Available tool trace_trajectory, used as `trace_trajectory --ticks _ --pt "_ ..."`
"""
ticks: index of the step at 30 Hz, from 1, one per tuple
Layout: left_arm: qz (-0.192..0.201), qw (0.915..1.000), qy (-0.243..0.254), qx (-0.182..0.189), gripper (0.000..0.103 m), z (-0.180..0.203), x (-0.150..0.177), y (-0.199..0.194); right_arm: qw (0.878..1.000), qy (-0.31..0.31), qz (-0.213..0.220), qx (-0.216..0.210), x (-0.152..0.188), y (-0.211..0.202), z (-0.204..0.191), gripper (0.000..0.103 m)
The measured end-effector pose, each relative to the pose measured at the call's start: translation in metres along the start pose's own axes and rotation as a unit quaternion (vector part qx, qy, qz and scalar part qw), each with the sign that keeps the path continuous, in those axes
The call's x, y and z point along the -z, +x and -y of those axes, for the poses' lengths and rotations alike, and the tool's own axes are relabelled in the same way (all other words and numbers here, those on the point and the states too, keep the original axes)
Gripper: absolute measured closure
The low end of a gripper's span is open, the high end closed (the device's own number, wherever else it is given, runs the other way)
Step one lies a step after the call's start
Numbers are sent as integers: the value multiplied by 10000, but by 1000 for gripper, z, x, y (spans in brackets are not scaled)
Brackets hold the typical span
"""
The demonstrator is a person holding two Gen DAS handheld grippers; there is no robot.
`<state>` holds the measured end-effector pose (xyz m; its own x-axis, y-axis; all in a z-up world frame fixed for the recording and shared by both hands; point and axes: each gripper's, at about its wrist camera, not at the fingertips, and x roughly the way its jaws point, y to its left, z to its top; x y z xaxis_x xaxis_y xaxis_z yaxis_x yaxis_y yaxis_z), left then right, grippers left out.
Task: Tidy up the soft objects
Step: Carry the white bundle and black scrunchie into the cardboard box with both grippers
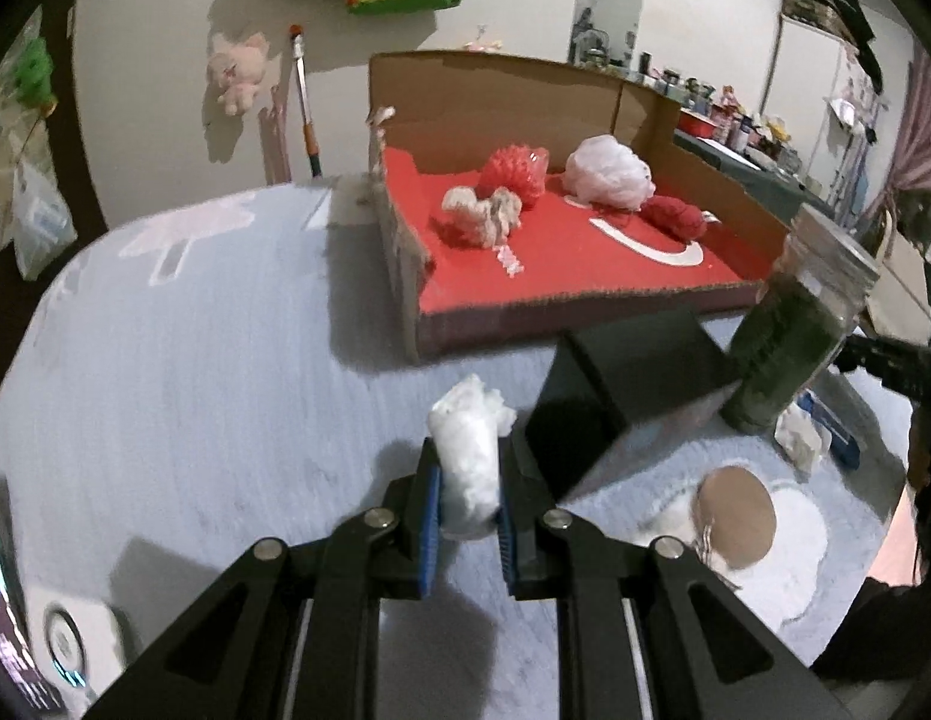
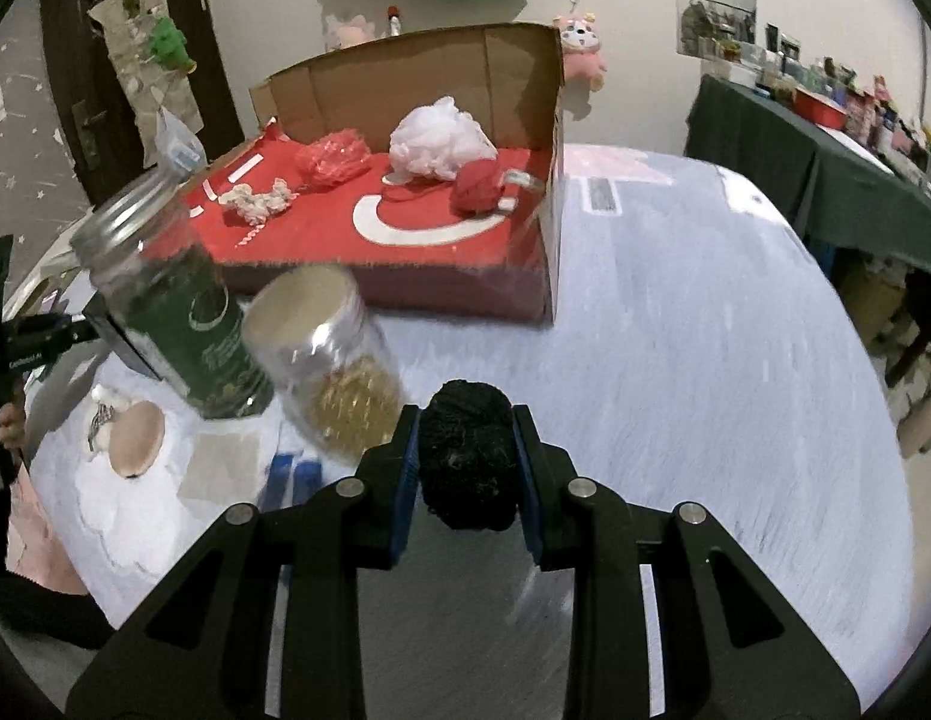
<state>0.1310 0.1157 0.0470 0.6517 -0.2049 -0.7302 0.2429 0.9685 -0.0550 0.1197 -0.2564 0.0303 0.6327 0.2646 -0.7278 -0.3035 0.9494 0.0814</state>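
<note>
- Left gripper [image 1: 468, 483] has its blue-padded fingers squeezed onto a white fluffy cotton wad [image 1: 468, 459], lower middle of the left wrist view, held above the pale blue tablecloth [image 1: 195, 360].
- Right gripper [image 2: 467, 459] is pinched around a black fuzzy yarn ball [image 2: 467, 456], lower centre of the right wrist view; the ball's underside is hidden behind the fingers.
- The open cardboard box with a red floor [image 1: 585, 258] sits in the upper middle of both views, well apart from both held pieces.
- Four soft things in the box: a red mesh pouf [image 1: 513, 174], a white mesh pouf [image 1: 606, 171], a red yarn ball [image 1: 675, 216] and a cream knotted rope bit [image 1: 483, 213]. There's a white crescent printed on the floor too.
- Two jars: a clear jar with a green label [image 2: 165, 306] and a clear jar with gold stuff inside [image 2: 333, 360], left of centre in the right view. Both are smeared by motion blur, so the labels can't be read.
- In the left view only the green one shows [image 1: 789, 348], at the right, beside a black box [image 1: 633, 384].
- A white fluffy toy with a tan oval patch [image 2: 129, 450] lies lower left; what it is exactly is hard to make out.
</note>
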Motion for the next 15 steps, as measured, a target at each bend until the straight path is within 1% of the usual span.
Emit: trace_trajectory --ticks 4,6,9,11,15 --pt "50 9991 409 25 86 2 -28 -4 9996 -281 13 -5 -25 0 2 76" --pt "70 9984 534 141 86 4 -42 -6 9992 -405 29 2 -38 0 2 76" --pt "78 9973 666 294 86 8 -63 -4 9986 -511 48 -117 -58 3 -1 76" --pt "8 9964 675 518 86 12 -77 1 9980 -561 35 -292 -74 7 -4 76" --pt "-166 9944 749 732 86 23 -102 19 9951 -597 -99 -780 -104 21 -12 76"
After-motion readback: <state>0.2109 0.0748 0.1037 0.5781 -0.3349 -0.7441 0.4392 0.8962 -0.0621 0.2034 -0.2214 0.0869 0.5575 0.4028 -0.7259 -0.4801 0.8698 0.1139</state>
